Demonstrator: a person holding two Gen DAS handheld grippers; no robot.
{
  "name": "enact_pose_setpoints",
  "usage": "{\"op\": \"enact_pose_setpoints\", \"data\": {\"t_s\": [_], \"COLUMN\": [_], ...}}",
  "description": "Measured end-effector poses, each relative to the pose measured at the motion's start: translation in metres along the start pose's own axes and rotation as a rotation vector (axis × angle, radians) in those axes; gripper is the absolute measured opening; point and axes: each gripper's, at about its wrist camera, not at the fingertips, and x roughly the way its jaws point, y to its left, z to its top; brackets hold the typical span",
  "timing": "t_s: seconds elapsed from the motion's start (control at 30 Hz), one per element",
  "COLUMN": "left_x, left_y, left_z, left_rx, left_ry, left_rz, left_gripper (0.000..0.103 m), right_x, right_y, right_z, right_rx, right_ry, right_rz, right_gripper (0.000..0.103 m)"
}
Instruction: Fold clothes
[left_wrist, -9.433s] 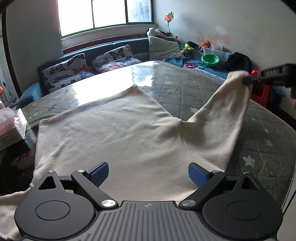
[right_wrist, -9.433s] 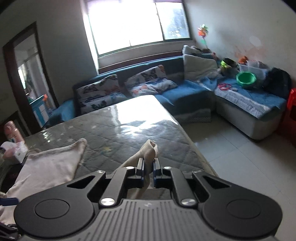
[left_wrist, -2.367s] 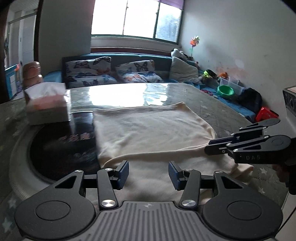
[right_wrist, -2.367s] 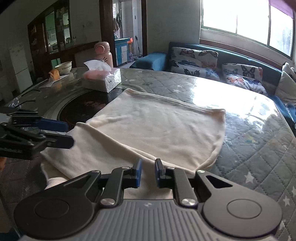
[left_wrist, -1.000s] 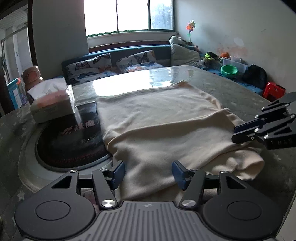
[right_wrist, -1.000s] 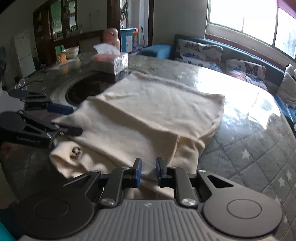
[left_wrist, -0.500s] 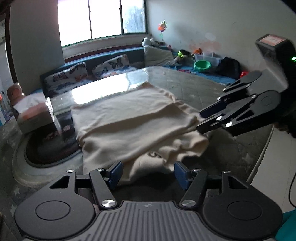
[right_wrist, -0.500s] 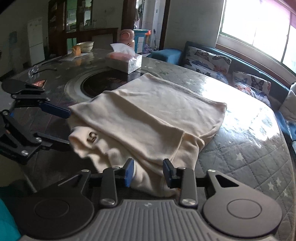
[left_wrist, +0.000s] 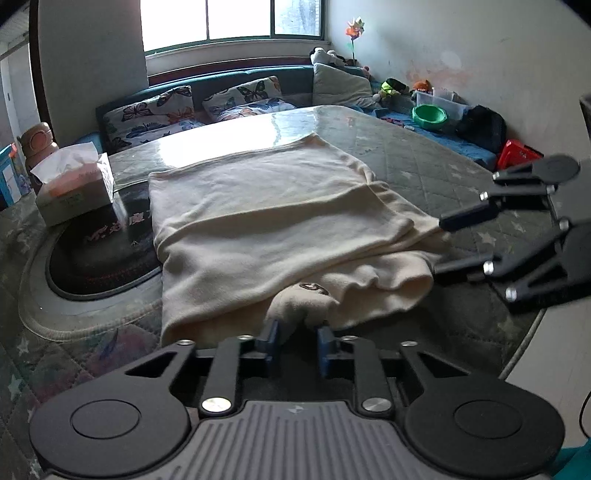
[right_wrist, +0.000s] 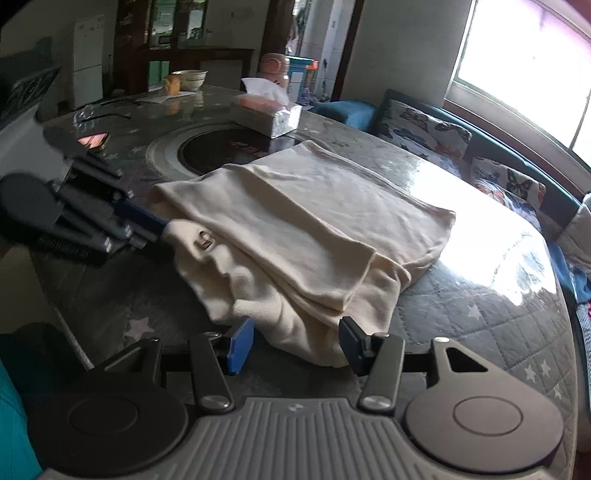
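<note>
Garment (left_wrist: 266, 221), cream-coloured and partly folded, lies on the quilted table (left_wrist: 424, 177), with a bunched near edge at 6 o'clock in the left wrist view. Left gripper (left_wrist: 297, 338) sits at that bunched edge with its jaws narrowed around a fold of fabric; whether they clamp it cannot be told. Right gripper (right_wrist: 295, 341) has its jaws spread wide on either side of the garment's near corner, gripping nothing. Tissue box (left_wrist: 74, 188) stands at 10 o'clock from the garment.
</note>
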Motion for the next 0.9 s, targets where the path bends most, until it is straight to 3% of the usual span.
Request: {"op": "enact_pose_setpoints", "data": {"t_s": [0.1, 0.2, 0.37, 0.53, 0.57, 0.6, 0.63, 0.73, 0.8, 0.9], "left_x": [-0.003, -0.003, 0.011, 0.011, 0.011, 0.01, 0.009, 0.001, -0.006, -0.012], "left_y": [0.005, 0.011, 0.025, 0.036, 0.037, 0.038, 0.039, 0.038, 0.034, 0.024], "left_z": [0.009, 0.02, 0.036, 0.037, 0.036, 0.035, 0.033, 0.027, 0.021, 0.012], "left_rx": [-0.014, -0.028, -0.067, -0.088, -0.082, -0.077, -0.069, -0.028, 0.021, 0.119], "left_ry": [-0.024, -0.047, -0.05, -0.044, -0.042, -0.041, -0.042, -0.06, -0.083, -0.114], "left_rz": [-0.005, -0.01, -0.031, -0.061, -0.06, -0.056, -0.054, -0.057, -0.053, -0.043], "left_gripper": [0.011, 0.01, 0.009, 0.009, 0.01, 0.01, 0.011, 0.023, 0.049, 0.055], "right_x": [-0.001, -0.001, 0.012, 0.023, 0.024, 0.025, 0.026, 0.028, 0.027, 0.029], "right_y": [0.006, 0.012, 0.016, 0.019, 0.019, 0.017, 0.015, 0.007, 0.0, -0.018], "right_z": [-0.003, -0.004, -0.001, 0.002, 0.003, 0.005, 0.007, 0.015, 0.02, 0.031], "right_rx": [-0.052, -0.108, -0.155, -0.192, -0.194, -0.186, -0.173, -0.13, -0.099, -0.004], "right_ry": [-0.013, -0.034, -0.049, -0.071, -0.078, -0.08, -0.081, -0.083, -0.085, -0.085], "right_rz": [-0.001, -0.002, -0.006, -0.005, 0.003, 0.013, 0.024, 0.06, 0.076, 0.105], "right_gripper": [0.057, 0.064, 0.064, 0.056, 0.05, 0.033, 0.027, 0.015, 0.012, 0.01]}}
